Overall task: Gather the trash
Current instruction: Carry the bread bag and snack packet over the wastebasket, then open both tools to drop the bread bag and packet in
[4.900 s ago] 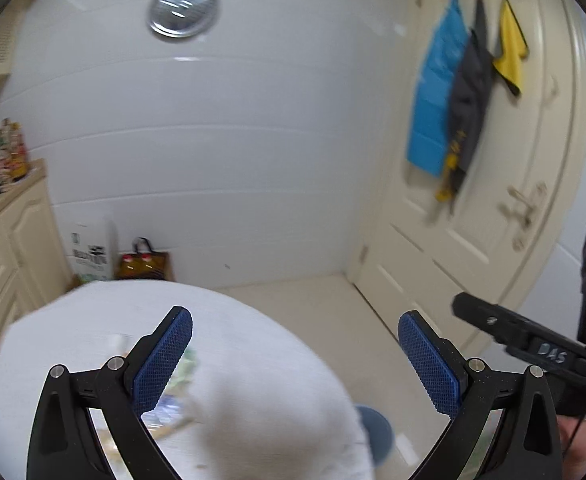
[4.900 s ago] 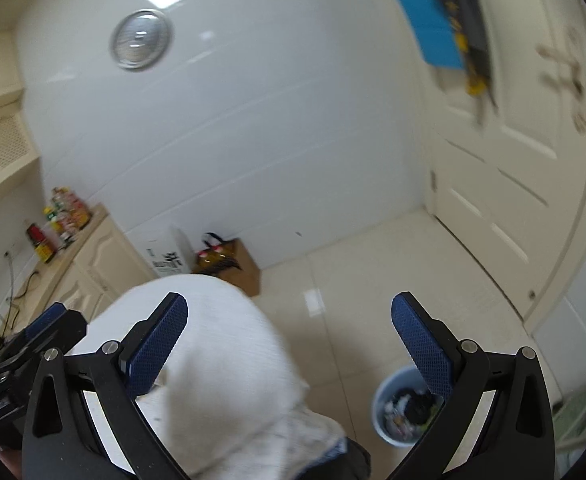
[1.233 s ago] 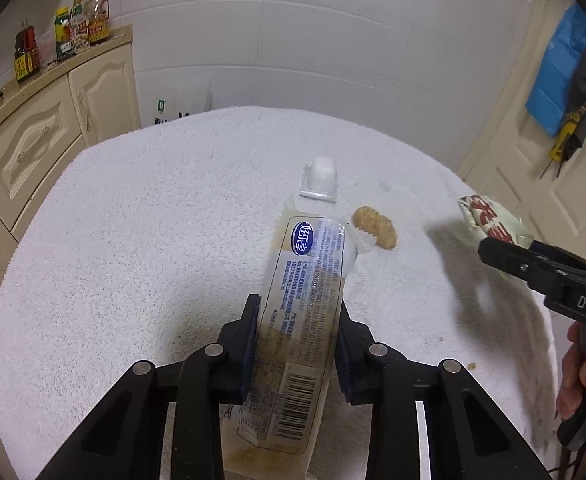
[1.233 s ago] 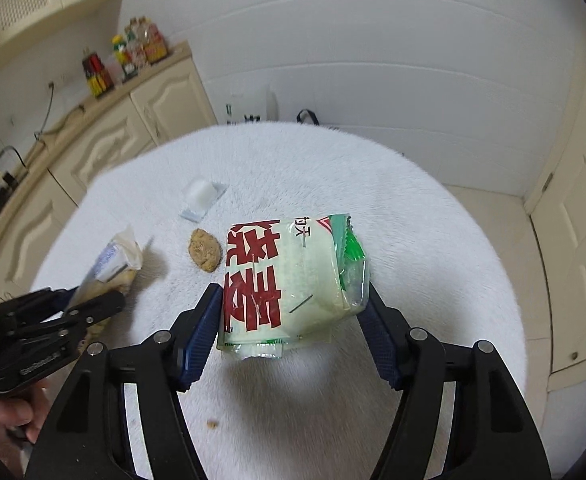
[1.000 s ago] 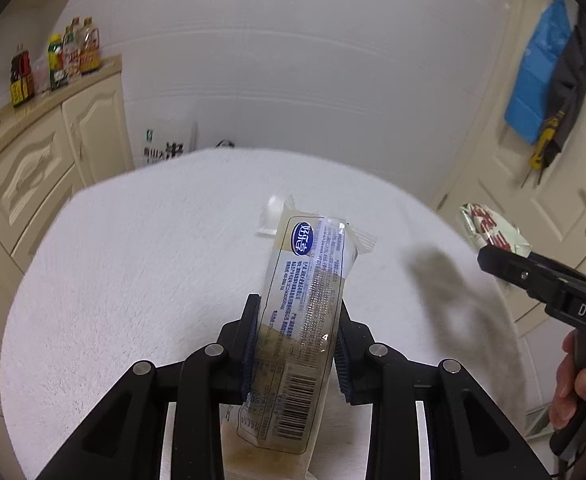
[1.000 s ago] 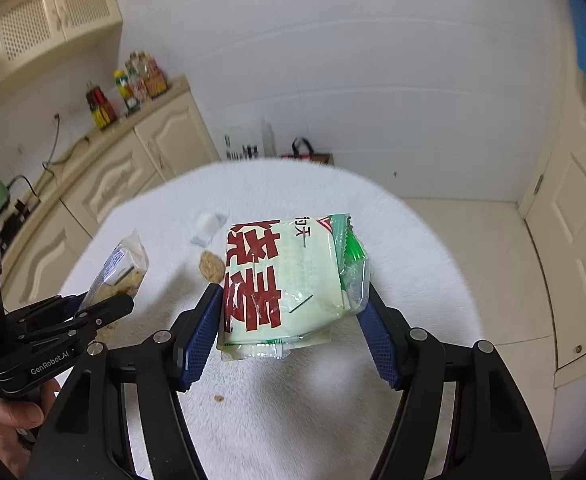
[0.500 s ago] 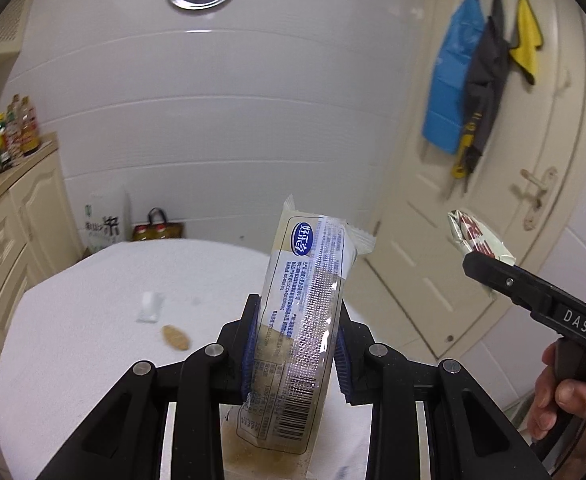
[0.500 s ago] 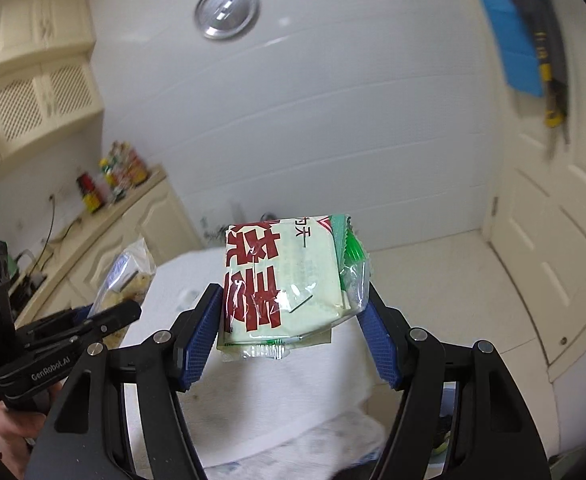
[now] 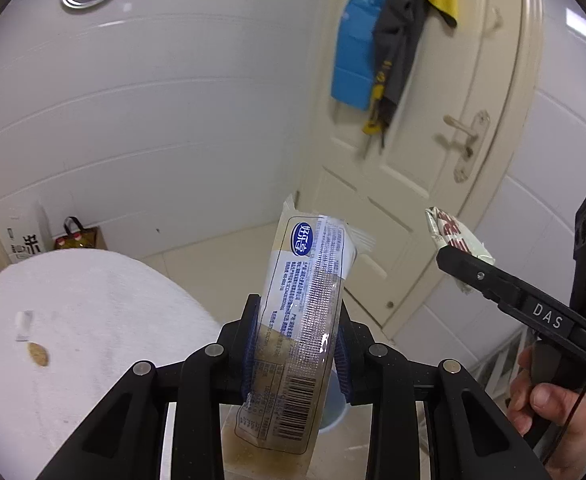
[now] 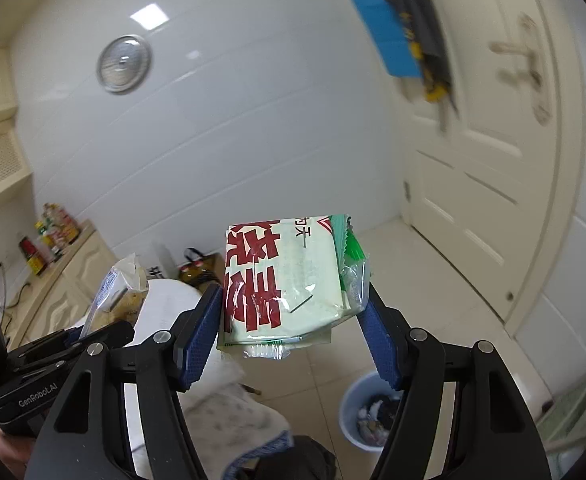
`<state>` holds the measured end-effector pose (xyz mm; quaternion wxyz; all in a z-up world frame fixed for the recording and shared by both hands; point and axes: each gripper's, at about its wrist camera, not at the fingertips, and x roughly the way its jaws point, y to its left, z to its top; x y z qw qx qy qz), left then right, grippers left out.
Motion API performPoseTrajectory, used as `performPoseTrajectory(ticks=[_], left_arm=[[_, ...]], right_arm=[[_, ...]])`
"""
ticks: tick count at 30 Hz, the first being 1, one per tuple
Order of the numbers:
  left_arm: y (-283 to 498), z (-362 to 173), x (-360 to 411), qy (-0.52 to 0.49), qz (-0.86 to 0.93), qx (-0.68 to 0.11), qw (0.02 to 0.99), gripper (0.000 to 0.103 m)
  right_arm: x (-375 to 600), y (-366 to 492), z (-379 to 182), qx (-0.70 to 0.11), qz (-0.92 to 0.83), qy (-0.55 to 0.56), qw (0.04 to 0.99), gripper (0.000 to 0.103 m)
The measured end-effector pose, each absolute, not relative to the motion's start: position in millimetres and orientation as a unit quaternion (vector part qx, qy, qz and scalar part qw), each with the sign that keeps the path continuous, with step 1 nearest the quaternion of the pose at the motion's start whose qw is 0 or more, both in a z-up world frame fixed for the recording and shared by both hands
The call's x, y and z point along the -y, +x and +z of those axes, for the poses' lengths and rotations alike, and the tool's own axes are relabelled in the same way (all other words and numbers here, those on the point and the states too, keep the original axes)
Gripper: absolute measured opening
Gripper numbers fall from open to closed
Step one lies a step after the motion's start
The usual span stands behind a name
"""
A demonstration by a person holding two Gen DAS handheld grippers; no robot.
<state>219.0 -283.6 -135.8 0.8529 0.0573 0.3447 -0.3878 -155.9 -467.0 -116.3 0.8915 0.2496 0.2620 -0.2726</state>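
Left gripper (image 9: 296, 350) clamped on clear wrapper (image 9: 305, 312), jaws closed tight to its width, wrapper standing up out of the pads toward 12 o'clock, barcode end hanging below. Right gripper (image 10: 289, 336) clamped on green-and-red packet (image 10: 283, 280), jaws only partly closed because packet is wide, crumpled edge sticking out at 6 o'clock. Both pieces off the table and carried in the air, probably so both go to the bin in one trip.

Largest first: white panelled wall, then cream door (image 9: 445, 184) at 2 o'clock in left view with blue, grey and yellow cloths (image 9: 389, 36) hung on it. Round table with white cloth (image 9: 93, 320) at 8 o'clock in left view, low and off to the side. Cream cabinet (image 10: 73, 276) with bottles (image 10: 49, 236) at 9 o'clock in right view. Blue bin (image 10: 367, 412) at 5 o'clock in right view, on the floor just past right jaw, already holding rubbish; only a sliver of it behind wrapper in left view. Box and brown bag (image 9: 79, 238) against wall at 9 o'clock.

Smallest: small clear packet (image 9: 24, 325) and brown crumb-like piece (image 9: 38, 354) left on table, near each other, apparently not touching. Judged still to collect.

In the way: table edge and drooping cloth between the left gripper and the bin, and the two grippers close side by side. Light wrappers may drift off target if let go high.
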Motion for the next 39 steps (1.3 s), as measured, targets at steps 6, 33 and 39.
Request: performPoseTrajectory(ticks=[6, 33, 39], left_arm=[[251.4, -166.9, 350.2, 0.083, -0.389, -0.408, 0.822, 0.029], [390.7, -340.5, 567.9, 0.208, -0.33, -0.538, 0.747, 0.09], [384.8, -335.5, 568.6, 0.21, -0.32, -0.525, 0.761, 0.096]], right_arm=[[503.1, -184.0, -161.9, -0.281, -0.303, 0.299, 0.86, 0.068], [604.6, -213.1, -391.1, -0.38, -0.318, 0.518, 0.698, 0.101], [599.4, -219.1, -380.9, -0.377, -0.333, 0.511, 0.697, 0.103]])
